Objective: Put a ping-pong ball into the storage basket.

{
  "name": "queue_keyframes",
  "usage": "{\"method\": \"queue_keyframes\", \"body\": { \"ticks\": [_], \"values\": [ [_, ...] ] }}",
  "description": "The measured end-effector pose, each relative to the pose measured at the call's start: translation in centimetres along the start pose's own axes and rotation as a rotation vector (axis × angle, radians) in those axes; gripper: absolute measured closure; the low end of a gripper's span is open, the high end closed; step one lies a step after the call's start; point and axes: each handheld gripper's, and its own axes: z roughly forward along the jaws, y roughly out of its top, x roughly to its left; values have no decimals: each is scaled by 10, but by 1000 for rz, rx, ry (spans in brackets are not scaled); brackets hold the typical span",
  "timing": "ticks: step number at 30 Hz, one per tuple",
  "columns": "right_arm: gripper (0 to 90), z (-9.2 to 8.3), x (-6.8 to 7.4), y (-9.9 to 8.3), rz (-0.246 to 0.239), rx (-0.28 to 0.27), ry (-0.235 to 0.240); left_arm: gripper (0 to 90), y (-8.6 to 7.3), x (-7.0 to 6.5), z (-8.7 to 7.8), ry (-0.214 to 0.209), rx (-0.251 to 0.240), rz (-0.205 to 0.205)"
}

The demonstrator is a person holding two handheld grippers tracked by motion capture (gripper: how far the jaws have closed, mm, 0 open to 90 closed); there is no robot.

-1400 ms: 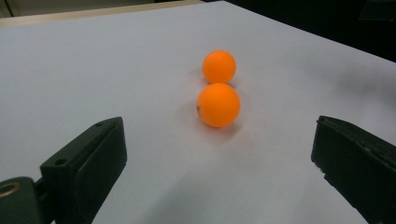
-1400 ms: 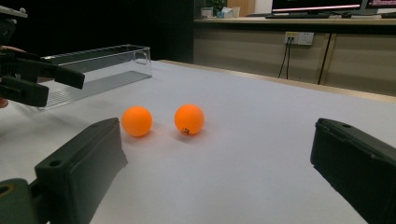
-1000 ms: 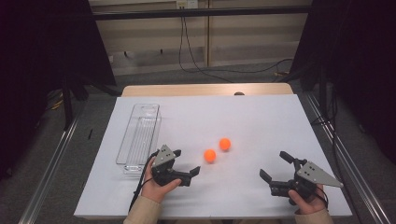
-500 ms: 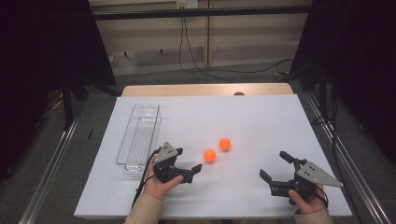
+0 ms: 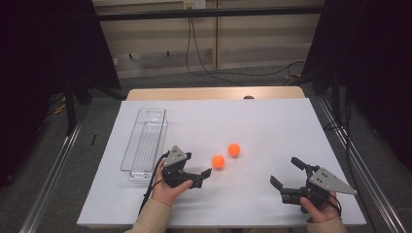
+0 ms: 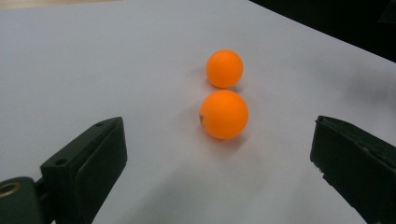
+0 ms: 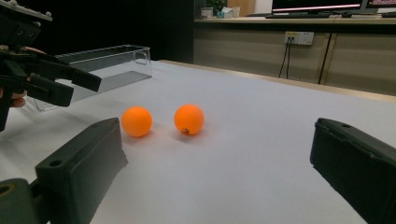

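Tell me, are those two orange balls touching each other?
Apart. The high view shows white table between the near ball and the far ball; the right gripper view shows the same gap.

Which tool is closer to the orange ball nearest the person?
Left. The left tool sits just short of the nearer orange ball, jaws open toward it. The right tool is well off to its right.

Left gripper (image 5: 200,174) was held low in the left hand (image 5: 167,189), jaws wide apart. Right gripper (image 5: 286,174) likewise gaped, gripped by the right hand (image 5: 318,208).
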Motion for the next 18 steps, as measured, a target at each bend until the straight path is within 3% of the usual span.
{"method": "queue_keyframes", "body": {
  "ticks": [18],
  "values": [
    [22,0,0,0,-1,0,-1,39,2,0,8,12,25,-1]
  ]
}}
